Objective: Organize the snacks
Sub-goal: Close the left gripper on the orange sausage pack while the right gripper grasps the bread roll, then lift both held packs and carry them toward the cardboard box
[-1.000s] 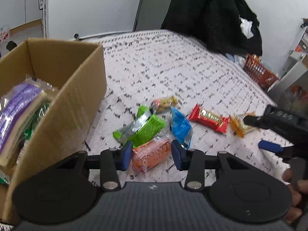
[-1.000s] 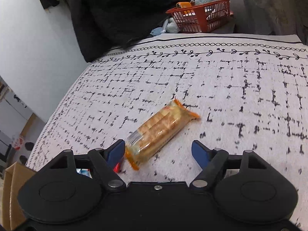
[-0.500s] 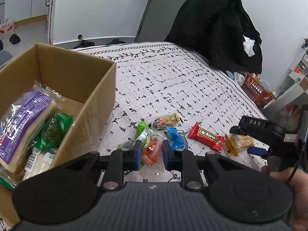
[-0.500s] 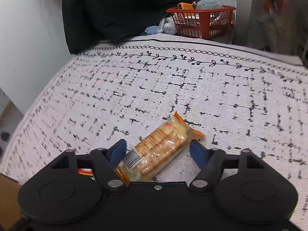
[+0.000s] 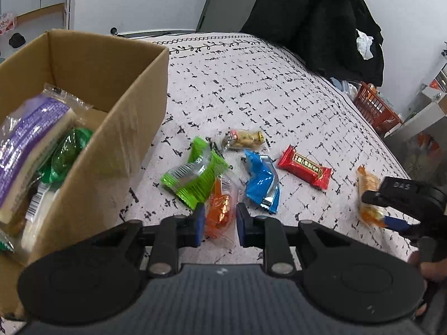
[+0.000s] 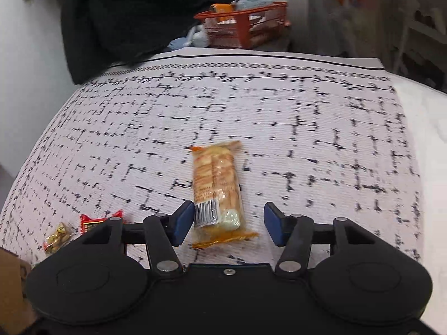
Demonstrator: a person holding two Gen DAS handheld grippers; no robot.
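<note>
Squeezing the orange snack pack (image 5: pixel 220 209) with our left gripper (image 5: pixel 218 224), we are pinching it tight between the two blue pads, and the jaws are close together on its crinkly wrapper. The pack is lying on the white cloth with black marks (image 5: pixel 251 89), right next to a green pack (image 5: pixel 195 176) and a blue pack (image 5: pixel 262 181). A small clear pack with yellow bits (image 5: pixel 245 139) is sitting just behind those, and a red bar (image 5: pixel 304 166) is lying to the right of the blue one. On the left side the brown cardboard box (image 5: pixel 117 106) is standing open (it is already holding a big purple and white pack (image 5: pixel 30 139) and a green one (image 5: pixel 65 153)). Our right gripper (image 6: pixel 227 223) is pointing down at a long cracker pack (image 6: pixel 218 189) with orange ends. Its jaws are closing around the near end of that pack, with the left pad just beside the wrapper and the right pad a bit apart from it, so they are not pressing it yet. The cracker pack is lying flat on the cloth, well apart from the other snacks. In the left camera we are also seeing the right gripper over at the right edge, with a bit of the hand (image 5: pixel 430 268) that is holding it. Far behind the cloth a dark coat (image 5: pixel 315 16) is hanging, and an orange basket (image 6: pixel 245 23) is sitting on the floor.
</note>
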